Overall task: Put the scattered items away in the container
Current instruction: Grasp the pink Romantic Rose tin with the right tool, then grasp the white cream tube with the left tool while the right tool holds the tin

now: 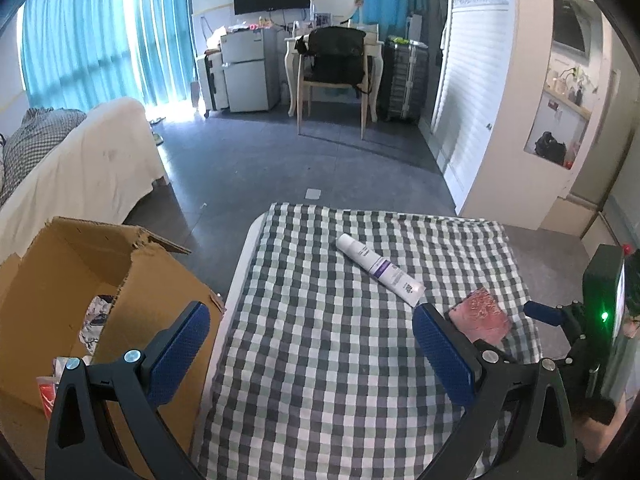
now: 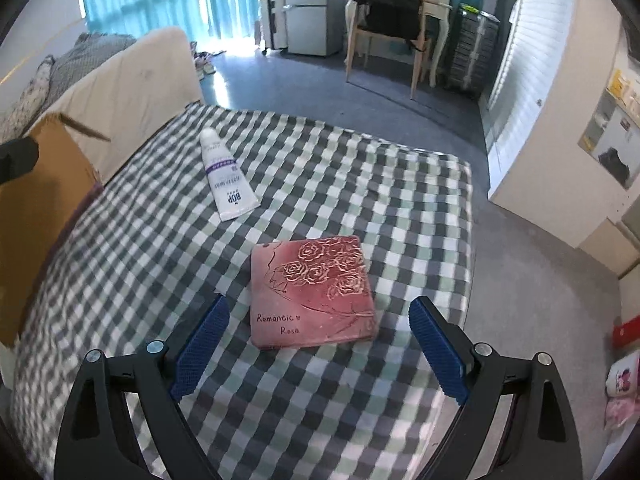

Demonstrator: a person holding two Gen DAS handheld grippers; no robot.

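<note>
A white tube (image 1: 378, 268) with a purple band lies on the checkered tablecloth (image 1: 320, 360); it also shows in the right wrist view (image 2: 226, 178). A pink rose-embossed case (image 2: 312, 288) marked "Romantic Rosa" lies near the table's right side; it also shows in the left wrist view (image 1: 482, 314). An open cardboard box (image 1: 80, 280) stands left of the table with several items inside. My left gripper (image 1: 310, 332) is open and empty over the table's left part. My right gripper (image 2: 318, 330) is open, its fingers on either side of the pink case's near edge.
A cloth-covered sofa (image 1: 80, 168) stands behind the box. Grey floor (image 1: 300, 160) lies beyond the table, with a chair (image 1: 336, 76), a desk and a small fridge (image 1: 248, 72) at the far wall. A white cabinet (image 1: 500, 100) stands to the right.
</note>
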